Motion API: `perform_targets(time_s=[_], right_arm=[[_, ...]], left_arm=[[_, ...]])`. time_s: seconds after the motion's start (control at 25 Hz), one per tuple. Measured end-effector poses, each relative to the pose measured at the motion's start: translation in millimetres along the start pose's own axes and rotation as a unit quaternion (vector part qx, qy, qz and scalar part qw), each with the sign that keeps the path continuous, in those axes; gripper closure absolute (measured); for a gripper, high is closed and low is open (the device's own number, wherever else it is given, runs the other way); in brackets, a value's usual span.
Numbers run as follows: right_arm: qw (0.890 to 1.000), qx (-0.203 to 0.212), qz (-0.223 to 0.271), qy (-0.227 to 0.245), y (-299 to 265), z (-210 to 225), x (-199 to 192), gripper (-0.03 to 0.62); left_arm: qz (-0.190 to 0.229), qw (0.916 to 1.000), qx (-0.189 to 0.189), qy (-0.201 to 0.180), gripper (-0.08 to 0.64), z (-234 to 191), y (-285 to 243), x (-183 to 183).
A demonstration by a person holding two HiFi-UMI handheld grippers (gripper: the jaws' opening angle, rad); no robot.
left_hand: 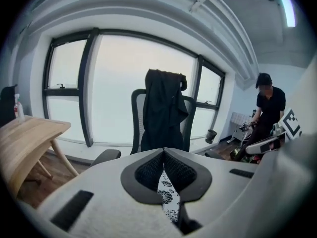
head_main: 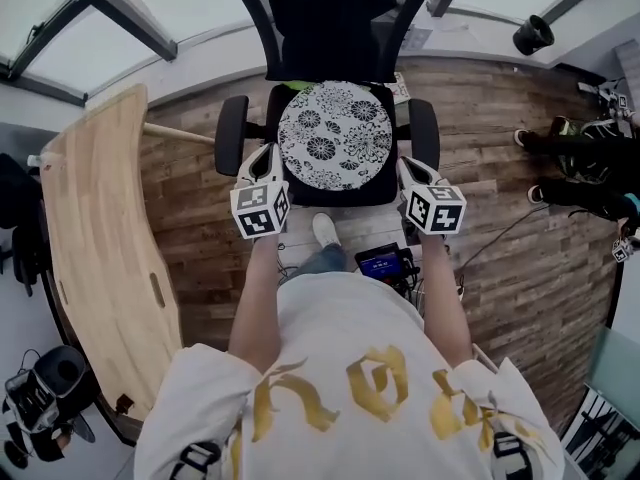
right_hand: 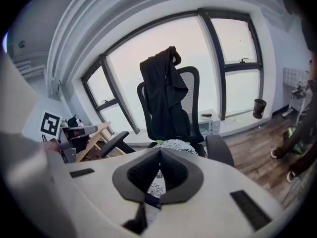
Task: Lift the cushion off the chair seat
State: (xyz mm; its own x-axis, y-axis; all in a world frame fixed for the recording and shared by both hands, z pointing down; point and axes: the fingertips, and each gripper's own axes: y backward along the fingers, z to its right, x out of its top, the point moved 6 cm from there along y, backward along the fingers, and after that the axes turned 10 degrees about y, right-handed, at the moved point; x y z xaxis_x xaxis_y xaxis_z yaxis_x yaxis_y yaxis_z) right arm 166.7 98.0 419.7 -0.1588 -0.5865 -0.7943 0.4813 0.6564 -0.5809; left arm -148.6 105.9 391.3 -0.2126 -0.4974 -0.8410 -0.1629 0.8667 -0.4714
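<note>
Okay, you've got the left gripper [head_main: 266, 158] and right gripper [head_main: 406, 168], jaws together on nothing, flanking the floral cushion [head_main: 335, 133] that lies on the chair [head_main: 232, 133] seat at upper centre, likely lining up for opposite edges.

A curved tabletop of pale wood [head_main: 100, 248] fills the left side above a floor of brown wooden planks [head_main: 500, 118]; a clear plastic bottle [left_hand: 19, 108] stands near the table's far end. Tall dark-framed windows [left_hand: 119, 88] line the far wall, and a black jacket [left_hand: 161, 108] hangs draped in front of them. On the pale ledge under the windows, to the right, sits a small black pot [head_main: 533, 35], and a white box-shaped appliance [right_hand: 212, 123] stands low by the same wall. A person in black clothes [left_hand: 270, 105] stands at the right. A small black device with a lit blue screen [head_main: 383, 261] lies on the floor, thin cables trailing beside it.
</note>
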Motion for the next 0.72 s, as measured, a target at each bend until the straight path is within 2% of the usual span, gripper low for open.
perform_targets(time_s=[0.24, 0.48, 0.72], right_arm=[[1.0, 0.009, -0.021, 0.003, -38, -9, 13, 0.58], [1.0, -0.025, -0.01, -0.001, -48, -1, 24, 0.58], [0.998, -0.051, -0.007, 0.02, -52, 6, 28, 0.58]], left_arm=[[-0.006, 0.9996, -0.015, 0.021, 0.549, -27, -37, 11], [-0.023, 0.998, -0.038, 0.044, 0.549, -35, -65, 15], [-0.041, 0.997, -0.053, 0.037, 0.549, -33, -75, 11]])
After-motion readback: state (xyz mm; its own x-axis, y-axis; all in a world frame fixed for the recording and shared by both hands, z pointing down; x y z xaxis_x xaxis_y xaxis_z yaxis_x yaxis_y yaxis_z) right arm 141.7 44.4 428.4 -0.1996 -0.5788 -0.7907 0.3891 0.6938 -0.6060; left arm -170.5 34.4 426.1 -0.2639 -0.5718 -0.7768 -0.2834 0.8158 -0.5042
